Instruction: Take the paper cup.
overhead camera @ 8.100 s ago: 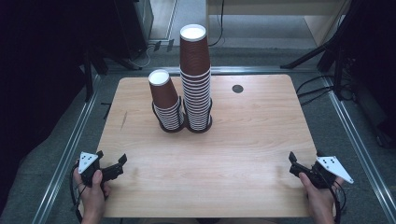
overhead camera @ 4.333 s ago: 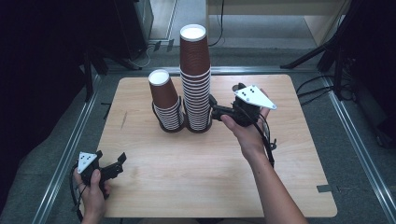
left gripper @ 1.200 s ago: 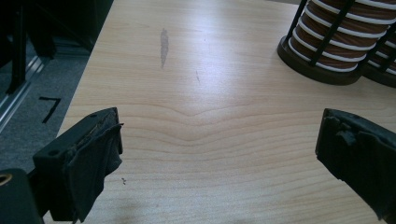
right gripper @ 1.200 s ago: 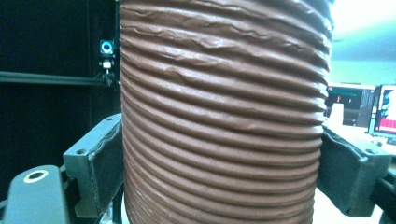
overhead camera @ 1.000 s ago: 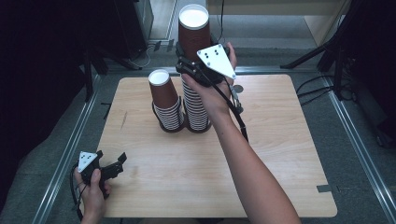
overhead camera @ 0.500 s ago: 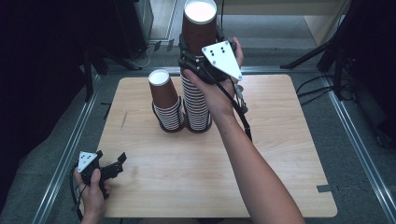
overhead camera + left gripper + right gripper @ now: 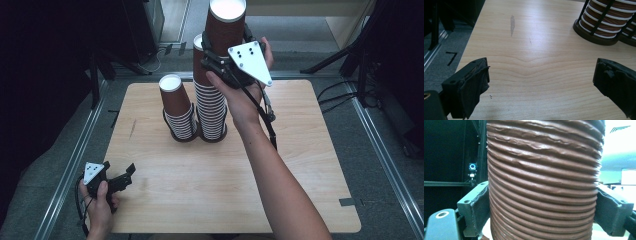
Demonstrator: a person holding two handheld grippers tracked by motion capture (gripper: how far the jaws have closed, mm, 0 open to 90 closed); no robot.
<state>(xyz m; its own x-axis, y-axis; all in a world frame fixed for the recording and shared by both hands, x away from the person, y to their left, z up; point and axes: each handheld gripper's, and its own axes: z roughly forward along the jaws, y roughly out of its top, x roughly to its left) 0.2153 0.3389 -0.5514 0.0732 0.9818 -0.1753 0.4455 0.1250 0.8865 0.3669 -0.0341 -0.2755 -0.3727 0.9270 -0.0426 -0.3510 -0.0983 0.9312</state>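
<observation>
Our right gripper (image 7: 220, 50) has its fingers (image 7: 477, 206) clamped on both sides of a ribbed brown cup (image 7: 226, 25), pinching it at mid-height near the top centre of the high view. The cup stands upright, mouth up, its long axis vertical and roughly in line with the tall stack (image 7: 210, 107) directly below it, so we judge the coming move turns on that vertical relation: straight up to clear, or across toward the short stack (image 7: 177, 112) just left of it. Our right forearm stretches from the lower right of the frame up to the stacks. Our left gripper (image 7: 120, 177) rests at the lower left on the bench (image 7: 300, 165), fingers (image 7: 471, 87) spread and empty, well apart from both stacks
</observation>
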